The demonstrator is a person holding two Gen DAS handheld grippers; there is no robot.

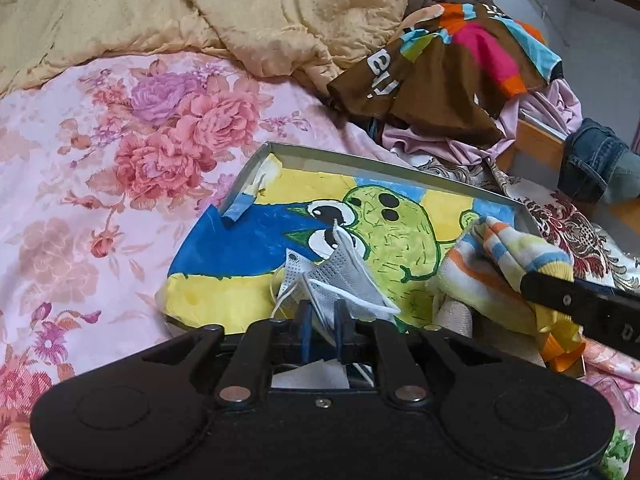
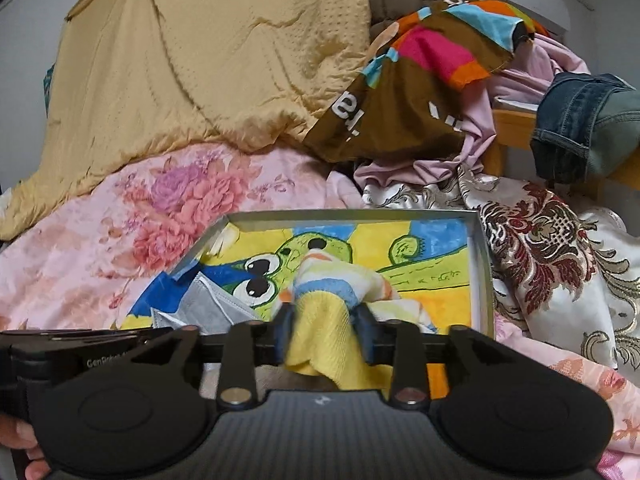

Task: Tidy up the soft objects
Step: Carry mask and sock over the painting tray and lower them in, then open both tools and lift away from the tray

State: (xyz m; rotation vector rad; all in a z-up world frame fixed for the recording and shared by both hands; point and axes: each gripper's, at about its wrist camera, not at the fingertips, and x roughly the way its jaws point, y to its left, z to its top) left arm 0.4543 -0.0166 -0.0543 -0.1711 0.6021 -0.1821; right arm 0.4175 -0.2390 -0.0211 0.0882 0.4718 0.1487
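Left gripper [image 1: 323,316]: jaws slightly apart around one grey face mask [image 1: 340,276]. Right gripper [image 2: 326,320]: jaws part-open, one striped sock [image 2: 332,288] between them. Both lie in one shallow tray [image 2: 482,264] on the bed [image 1: 80,200].

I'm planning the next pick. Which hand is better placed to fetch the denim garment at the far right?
Right, probably. The denim garment lies beyond the right edge of the box; the right tongs sit on that side, and the left tongs would have to reach across them.

clothes pile [image 1: 460,72] behind, floral bedspread [image 1: 100,160] clear
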